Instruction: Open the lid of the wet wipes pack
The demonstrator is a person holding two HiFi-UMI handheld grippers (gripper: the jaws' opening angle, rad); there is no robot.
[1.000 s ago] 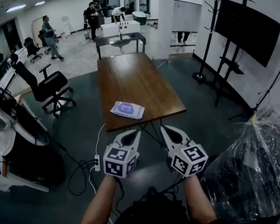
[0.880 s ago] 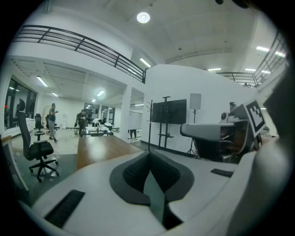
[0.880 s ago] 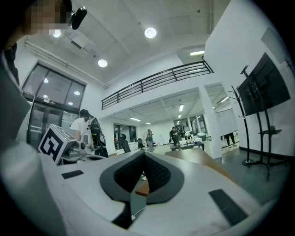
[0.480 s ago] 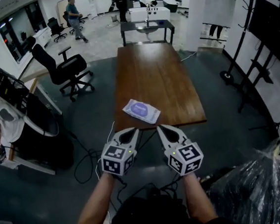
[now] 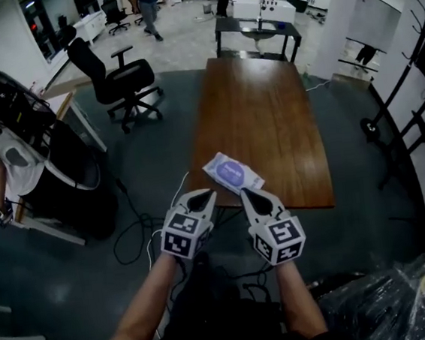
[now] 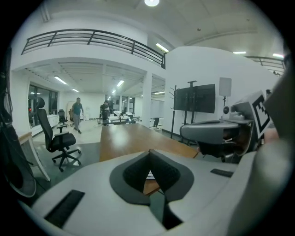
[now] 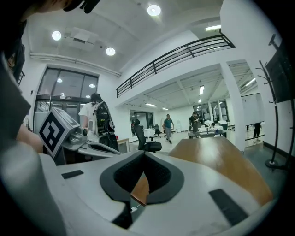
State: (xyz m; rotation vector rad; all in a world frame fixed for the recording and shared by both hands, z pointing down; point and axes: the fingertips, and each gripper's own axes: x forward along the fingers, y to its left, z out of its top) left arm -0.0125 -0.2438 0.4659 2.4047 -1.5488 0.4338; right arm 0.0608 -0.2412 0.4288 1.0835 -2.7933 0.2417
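Observation:
The wet wipes pack (image 5: 232, 173), white with a purple lid on top, lies near the front left corner of the long wooden table (image 5: 267, 114). Both grippers hang in the air short of the table's near edge, side by side, and hold nothing. My left gripper (image 5: 208, 196) is shut, its tips just left of and below the pack. My right gripper (image 5: 245, 194) is shut too, just below the pack. In the left gripper view a sliver of the pack (image 6: 150, 175) shows through the gap behind the left gripper (image 6: 150, 152). The right gripper (image 7: 144, 153) sees the table (image 7: 216, 154).
A black office chair (image 5: 116, 81) stands left of the table. A person in white with dark gear (image 5: 21, 140) is at the far left. Cables (image 5: 139, 230) lie on the floor under the grippers. A clear plastic-wrapped bundle (image 5: 393, 305) sits at bottom right. Coat stand (image 5: 407, 84) at right.
Both grippers have moved forward and a little down toward the table's near end, staying shut. The wipes pack now appears much closer to their tips.

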